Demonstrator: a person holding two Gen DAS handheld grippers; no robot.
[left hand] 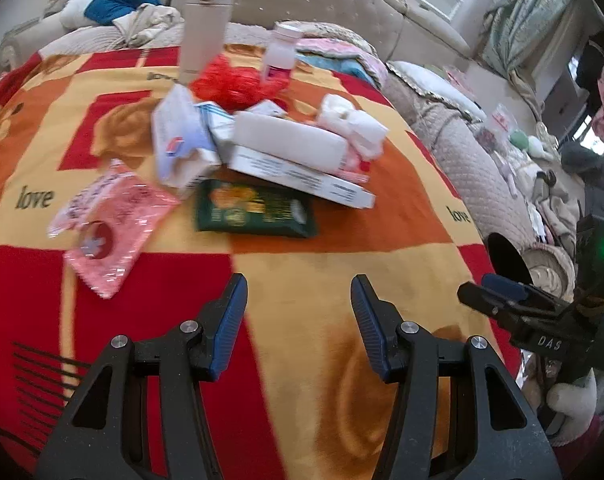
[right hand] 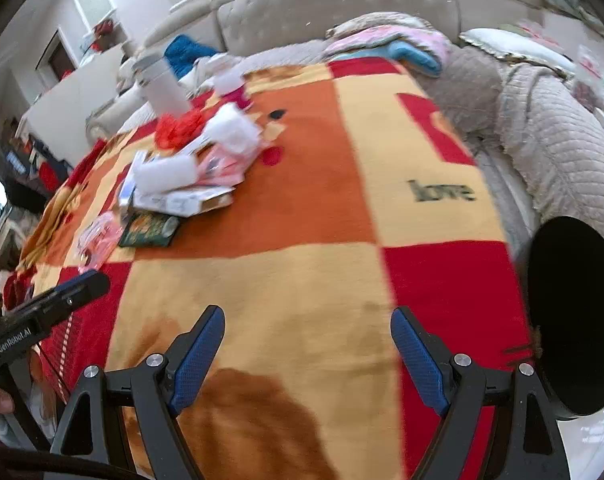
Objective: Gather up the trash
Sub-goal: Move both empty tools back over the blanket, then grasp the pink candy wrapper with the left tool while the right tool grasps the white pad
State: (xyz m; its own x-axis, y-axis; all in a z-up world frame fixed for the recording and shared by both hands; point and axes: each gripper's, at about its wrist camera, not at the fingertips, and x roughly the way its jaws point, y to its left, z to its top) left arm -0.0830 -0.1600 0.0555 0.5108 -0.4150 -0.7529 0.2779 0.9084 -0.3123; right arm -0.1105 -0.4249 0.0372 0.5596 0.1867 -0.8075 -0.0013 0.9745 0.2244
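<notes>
Approaching the litter heap, I carry my left tool [left hand: 298, 292] and right tool [right hand: 308, 330] with jaws apart and empty. Ahead lie a crinkled pink plastic wrapper [left hand: 109, 220] and dark green packet [left hand: 255, 210]; the round black bin [right hand: 576, 316] stands right. Next comes a low reach.

"love" is woven on the blanket [left hand: 35, 198] under me (twice there, once more from my right), "DAS" on my right gripper [left hand: 550, 345], "GenRobot.AI" on my left gripper [right hand: 13, 340].
</notes>
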